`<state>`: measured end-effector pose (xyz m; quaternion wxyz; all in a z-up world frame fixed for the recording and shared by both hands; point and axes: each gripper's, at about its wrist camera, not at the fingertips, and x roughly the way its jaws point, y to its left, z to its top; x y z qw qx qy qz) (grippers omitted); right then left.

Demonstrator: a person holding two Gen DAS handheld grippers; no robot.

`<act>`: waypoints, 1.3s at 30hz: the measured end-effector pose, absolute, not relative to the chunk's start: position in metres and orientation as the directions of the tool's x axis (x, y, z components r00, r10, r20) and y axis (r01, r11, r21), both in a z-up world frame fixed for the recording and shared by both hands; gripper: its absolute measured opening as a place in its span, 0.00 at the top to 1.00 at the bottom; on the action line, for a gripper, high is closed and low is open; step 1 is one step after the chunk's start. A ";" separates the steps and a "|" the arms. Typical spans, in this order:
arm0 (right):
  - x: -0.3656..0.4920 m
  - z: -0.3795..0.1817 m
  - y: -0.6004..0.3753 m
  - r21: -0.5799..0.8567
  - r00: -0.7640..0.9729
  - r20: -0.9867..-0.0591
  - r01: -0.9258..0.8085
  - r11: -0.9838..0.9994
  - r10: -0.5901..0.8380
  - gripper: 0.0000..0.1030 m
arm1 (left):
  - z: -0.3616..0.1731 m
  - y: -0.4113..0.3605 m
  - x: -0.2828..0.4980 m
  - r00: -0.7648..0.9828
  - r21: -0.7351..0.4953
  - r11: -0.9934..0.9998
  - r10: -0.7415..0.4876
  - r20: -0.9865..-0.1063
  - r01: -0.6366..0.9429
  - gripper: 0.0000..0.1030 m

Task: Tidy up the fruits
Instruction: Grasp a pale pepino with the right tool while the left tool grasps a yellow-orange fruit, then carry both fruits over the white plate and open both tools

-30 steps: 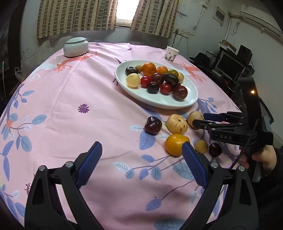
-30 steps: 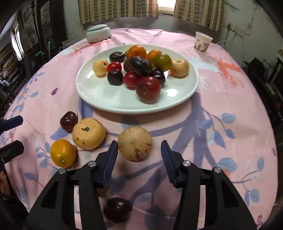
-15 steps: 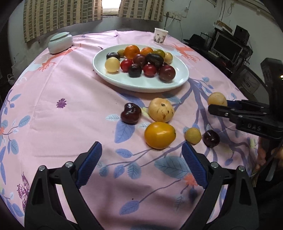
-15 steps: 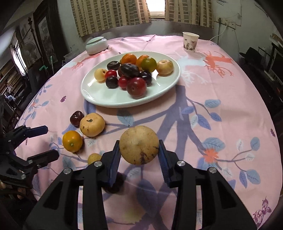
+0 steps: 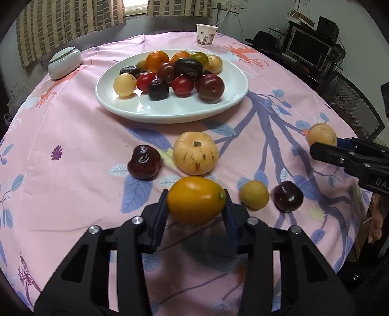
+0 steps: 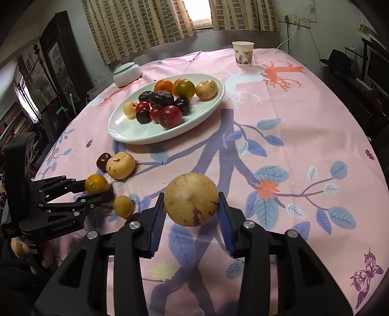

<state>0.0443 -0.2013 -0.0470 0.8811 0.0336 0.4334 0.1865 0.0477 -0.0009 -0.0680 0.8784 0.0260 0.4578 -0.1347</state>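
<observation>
The left gripper [image 5: 196, 208] is squeezed on an orange fruit [image 5: 196, 203], with one blue pad on each side of it. The right gripper [image 6: 191, 211] is squeezed on a round tan fruit [image 6: 191, 199] with brown spots and holds it up off the pink tablecloth [image 6: 304, 116]. Far across the table sits a white plate [image 5: 170, 113] piled with fruit: red, dark, orange, green and pale ones. Between the plate and the left gripper lie a big pale fruit [image 5: 196, 153] with a brown stem spot and, just to its left, a dark red fruit [image 5: 144, 162]. To the right of the orange fruit lie a small yellow fruit [image 5: 254, 195] and a small dark plum [image 5: 288, 196], side by side. A paper cup [image 6: 243, 53] stands far away on the right, and a pale lidded bowl [image 6: 127, 74] sits far away on the left, both on the cloth. Striped curtains [image 6: 145, 21] hang behind the table.
</observation>
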 end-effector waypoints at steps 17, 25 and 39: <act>0.044 -0.042 -0.172 0.198 0.531 -0.764 -0.349 0.916 0.367 0.59 | -0.049 0.011 0.035 0.582 -0.083 0.961 -0.226 -0.781 0.262 0.59; 0.063 -0.027 -0.154 0.178 0.483 -0.781 -0.436 0.882 0.396 0.59 | -0.015 0.032 0.070 0.622 -0.030 0.968 -0.184 -0.761 0.250 0.58; 0.175 -0.010 -0.044 0.019 0.484 -0.788 -0.599 0.801 0.381 0.59 | -0.013 0.060 0.239 0.540 -0.079 0.984 -0.154 -0.828 0.160 0.58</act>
